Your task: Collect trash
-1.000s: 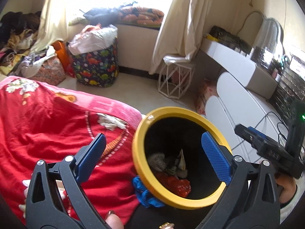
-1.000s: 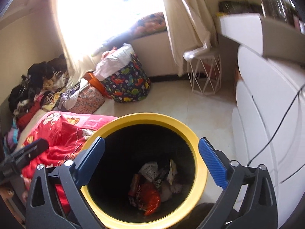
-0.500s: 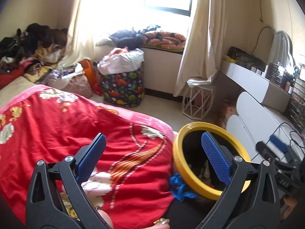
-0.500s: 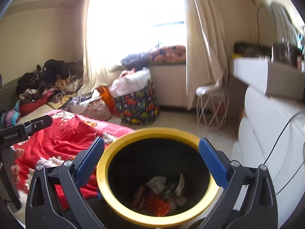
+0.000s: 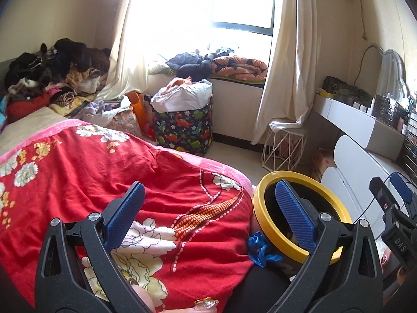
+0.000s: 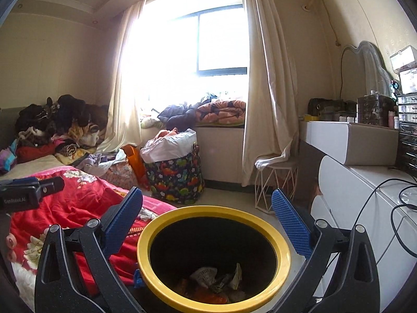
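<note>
A black trash bin with a yellow rim stands on the floor beside the bed; it also shows in the left wrist view. Crumpled wrappers lie at its bottom. My right gripper is open and empty, just above the bin's mouth. My left gripper is open and empty, over the edge of the red floral blanket, left of the bin. A blue crumpled thing sits against the bin's outer side.
A dinosaur-print fabric basket stuffed with a white bag stands under the window. A white wire stool stands by the curtain. A white dresser with cables runs along the right. Piled clothes lie at the bed's far end.
Both grippers have tilted upward, so more of the room and window shows. The left gripper has swung left, from over the bin to over the blanket. Both stay open.
</note>
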Available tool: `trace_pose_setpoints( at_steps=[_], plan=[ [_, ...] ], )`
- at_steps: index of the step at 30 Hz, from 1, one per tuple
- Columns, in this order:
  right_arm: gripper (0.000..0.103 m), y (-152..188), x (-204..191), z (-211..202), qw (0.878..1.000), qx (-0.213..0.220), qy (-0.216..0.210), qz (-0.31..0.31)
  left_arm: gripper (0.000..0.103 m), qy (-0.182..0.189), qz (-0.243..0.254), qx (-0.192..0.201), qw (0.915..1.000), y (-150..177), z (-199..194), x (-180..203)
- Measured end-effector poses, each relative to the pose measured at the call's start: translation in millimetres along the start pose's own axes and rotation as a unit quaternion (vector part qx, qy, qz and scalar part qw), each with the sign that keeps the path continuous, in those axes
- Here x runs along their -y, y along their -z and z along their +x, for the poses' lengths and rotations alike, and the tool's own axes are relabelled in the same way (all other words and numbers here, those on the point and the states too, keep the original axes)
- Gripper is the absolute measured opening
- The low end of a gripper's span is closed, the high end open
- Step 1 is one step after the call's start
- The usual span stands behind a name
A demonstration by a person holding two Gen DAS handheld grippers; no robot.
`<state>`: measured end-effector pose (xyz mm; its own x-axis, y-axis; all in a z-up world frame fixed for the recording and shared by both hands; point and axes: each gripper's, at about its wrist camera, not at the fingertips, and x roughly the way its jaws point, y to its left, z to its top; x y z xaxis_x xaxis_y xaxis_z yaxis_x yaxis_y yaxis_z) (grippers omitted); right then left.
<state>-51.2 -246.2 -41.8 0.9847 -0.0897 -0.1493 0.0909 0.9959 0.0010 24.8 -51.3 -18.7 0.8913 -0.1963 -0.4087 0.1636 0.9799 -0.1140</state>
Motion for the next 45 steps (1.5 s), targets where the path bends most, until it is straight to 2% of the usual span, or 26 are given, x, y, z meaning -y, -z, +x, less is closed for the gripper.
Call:
trace_pose_setpoints(
  at_steps=[45],
  plan=[
    [0.097, 5.7, 7.4, 2.3, 1.000, -0.013, 0.005, 0.010, 0.092, 0.001, 0.002, 0.005, 1.0000, -6.8, -1.6, 10.6]
  ],
)
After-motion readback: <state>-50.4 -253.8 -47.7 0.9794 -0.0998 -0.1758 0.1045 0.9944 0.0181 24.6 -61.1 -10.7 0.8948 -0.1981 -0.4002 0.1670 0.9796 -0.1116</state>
